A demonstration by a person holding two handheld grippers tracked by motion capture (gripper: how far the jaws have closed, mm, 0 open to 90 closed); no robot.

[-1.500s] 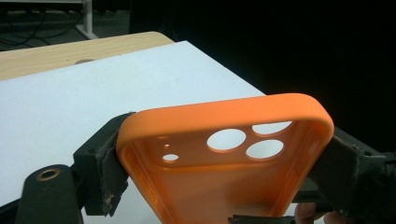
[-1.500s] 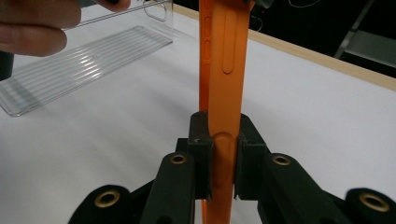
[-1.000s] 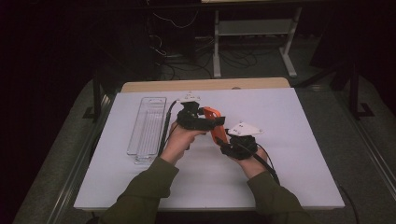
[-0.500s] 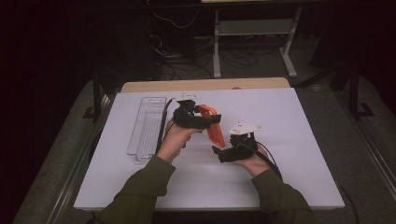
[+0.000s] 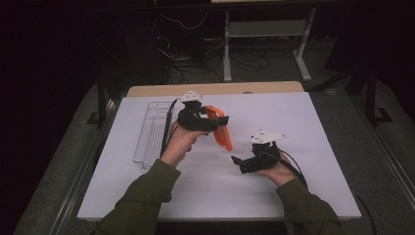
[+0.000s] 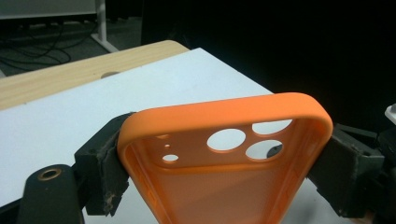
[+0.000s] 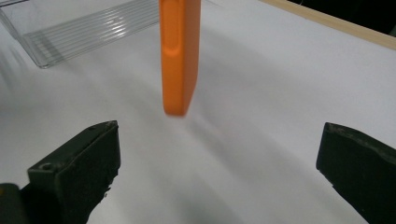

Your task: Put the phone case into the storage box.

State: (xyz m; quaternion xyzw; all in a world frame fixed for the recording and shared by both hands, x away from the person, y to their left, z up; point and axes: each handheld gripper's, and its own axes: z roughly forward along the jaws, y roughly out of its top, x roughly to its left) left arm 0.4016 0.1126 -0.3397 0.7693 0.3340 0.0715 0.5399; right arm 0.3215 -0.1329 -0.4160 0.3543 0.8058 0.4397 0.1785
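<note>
An orange phone case (image 5: 221, 128) hangs above the white table, camera holes at its upper end. My left gripper (image 5: 214, 123) is shut on it. In the left gripper view the case (image 6: 224, 140) is pinched across its width between the two pads (image 6: 102, 163). My right gripper (image 5: 238, 161) sits lower and to the right, a short way off the case, and stands open. Its jaws have just been opening and nothing is between them. In the right gripper view the case (image 7: 180, 56) hangs edge-on ahead of the right gripper (image 7: 219, 172).
A clear ribbed plastic tray (image 5: 151, 129) lies on the table's left side, also seen as the tray (image 7: 79, 28) in the right gripper view. The white tabletop (image 5: 293, 117) ends in a wooden strip (image 5: 220, 89) at the back. Dark floor and cables lie beyond.
The right gripper has let go of the case's lower end, opened wide and drawn back toward the near right. The left gripper still holds the case in the same place.
</note>
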